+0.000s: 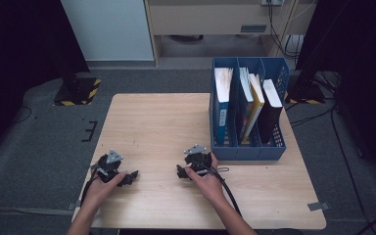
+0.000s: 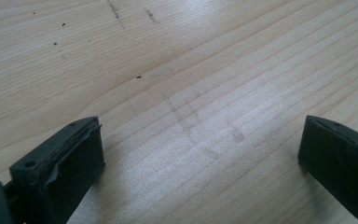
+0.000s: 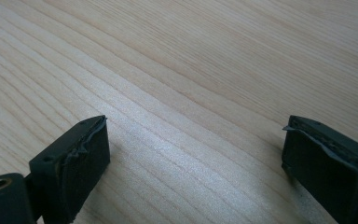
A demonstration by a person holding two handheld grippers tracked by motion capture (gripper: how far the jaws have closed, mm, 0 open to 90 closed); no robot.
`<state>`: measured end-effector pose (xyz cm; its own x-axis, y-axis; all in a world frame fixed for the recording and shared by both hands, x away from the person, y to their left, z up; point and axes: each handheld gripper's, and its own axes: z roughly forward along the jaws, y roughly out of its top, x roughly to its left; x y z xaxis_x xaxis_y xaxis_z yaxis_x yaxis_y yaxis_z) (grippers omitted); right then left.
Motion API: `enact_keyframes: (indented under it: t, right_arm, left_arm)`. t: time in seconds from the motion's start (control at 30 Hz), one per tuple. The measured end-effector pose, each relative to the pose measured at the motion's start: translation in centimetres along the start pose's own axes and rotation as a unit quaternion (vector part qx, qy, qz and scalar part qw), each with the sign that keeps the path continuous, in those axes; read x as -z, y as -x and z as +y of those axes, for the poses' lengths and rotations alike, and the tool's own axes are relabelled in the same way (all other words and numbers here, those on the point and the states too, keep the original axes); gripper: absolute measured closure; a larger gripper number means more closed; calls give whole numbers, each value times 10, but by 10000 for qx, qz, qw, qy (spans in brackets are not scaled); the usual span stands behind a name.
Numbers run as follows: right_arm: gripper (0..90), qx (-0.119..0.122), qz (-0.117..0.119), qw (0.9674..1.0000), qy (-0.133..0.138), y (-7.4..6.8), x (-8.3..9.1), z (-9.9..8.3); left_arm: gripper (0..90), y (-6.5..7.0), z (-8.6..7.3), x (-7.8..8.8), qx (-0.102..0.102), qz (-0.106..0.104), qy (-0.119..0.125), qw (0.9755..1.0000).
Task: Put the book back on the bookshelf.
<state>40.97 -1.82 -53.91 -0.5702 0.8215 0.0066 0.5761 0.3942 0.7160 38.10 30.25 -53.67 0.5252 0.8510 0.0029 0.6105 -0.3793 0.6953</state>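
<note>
My left gripper and right gripper rested wide apart on the table; the file rack stood at two o'clock.

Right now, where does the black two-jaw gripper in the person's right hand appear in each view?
High view: the right gripper sits low, right of centre, near the blue plastic file rack.
Right gripper view: its two jaws rise from the bottom corners, wide apart.
Left gripper view: the jaws here belong to the left gripper.
Shared landmark: the light wooden table, under both.

2 black tools; grey plates
</note>
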Motion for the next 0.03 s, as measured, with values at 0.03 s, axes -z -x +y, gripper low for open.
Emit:
enact_keyframes:
  t: [0.03]
  right_arm:
    - [61, -36, -44, 10000, -19, 0, 1, -1]
  left_arm:
    - [0, 0, 0, 0, 0, -1, 0, 10000]
